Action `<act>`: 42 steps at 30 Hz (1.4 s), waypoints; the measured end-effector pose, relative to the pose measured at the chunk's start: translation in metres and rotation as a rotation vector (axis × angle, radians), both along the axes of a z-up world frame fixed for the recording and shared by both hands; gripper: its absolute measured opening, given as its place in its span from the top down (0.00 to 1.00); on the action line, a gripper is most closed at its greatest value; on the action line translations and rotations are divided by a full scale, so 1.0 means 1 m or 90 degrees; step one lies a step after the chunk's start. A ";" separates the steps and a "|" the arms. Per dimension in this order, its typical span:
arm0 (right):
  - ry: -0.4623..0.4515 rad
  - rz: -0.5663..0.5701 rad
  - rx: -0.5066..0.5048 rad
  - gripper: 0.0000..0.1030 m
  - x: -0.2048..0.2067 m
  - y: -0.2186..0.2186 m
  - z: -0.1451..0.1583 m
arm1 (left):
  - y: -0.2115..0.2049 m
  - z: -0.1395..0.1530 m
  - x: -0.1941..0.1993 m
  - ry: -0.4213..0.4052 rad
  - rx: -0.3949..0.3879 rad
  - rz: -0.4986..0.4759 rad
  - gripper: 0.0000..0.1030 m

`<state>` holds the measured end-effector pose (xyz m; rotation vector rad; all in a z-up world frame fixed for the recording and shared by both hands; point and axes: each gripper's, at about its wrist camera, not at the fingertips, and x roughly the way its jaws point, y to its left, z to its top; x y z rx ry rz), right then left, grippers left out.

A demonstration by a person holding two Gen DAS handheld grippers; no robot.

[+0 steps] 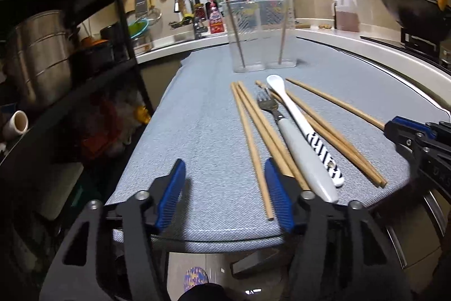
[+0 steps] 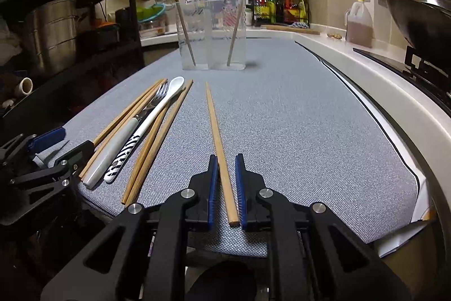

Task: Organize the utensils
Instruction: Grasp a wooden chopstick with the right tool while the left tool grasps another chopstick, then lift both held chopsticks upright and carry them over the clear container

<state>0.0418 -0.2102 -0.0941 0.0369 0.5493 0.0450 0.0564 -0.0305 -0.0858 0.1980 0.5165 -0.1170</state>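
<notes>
Chopstick (image 2: 218, 137) between right jaws, open cloth (image 2: 296, 117) rightward.

Grey cloth-covered table (image 2: 296, 114) carries chopsticks (image 2: 157, 140), fork (image 1: 267, 103), spoon (image 1: 284, 100) and clear holder (image 2: 212, 33).

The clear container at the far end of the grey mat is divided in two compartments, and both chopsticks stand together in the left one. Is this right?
Not quite. The clear container does have two compartments, but the chopsticks are apart: one chopstick leans in the left compartment and the other chopstick in the right. The right wrist view shows it most plainly.
</notes>
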 end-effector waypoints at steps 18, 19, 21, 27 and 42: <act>-0.021 0.027 0.005 0.94 -0.008 0.001 0.016 | 0.006 0.025 -0.010 -0.019 -0.040 -0.040 0.95; -0.026 0.026 0.008 0.94 -0.009 0.002 0.021 | 0.006 0.029 -0.011 -0.025 -0.042 -0.042 0.95; -0.040 0.029 0.011 0.94 -0.012 0.003 0.031 | 0.006 0.039 -0.015 -0.040 -0.046 -0.049 0.95; -0.089 0.044 0.017 0.94 -0.021 0.007 0.063 | 0.005 0.068 -0.021 -0.078 -0.057 -0.066 0.95; -0.115 0.054 0.015 0.94 -0.004 0.012 0.113 | 0.017 0.126 -0.002 -0.081 -0.075 -0.123 0.95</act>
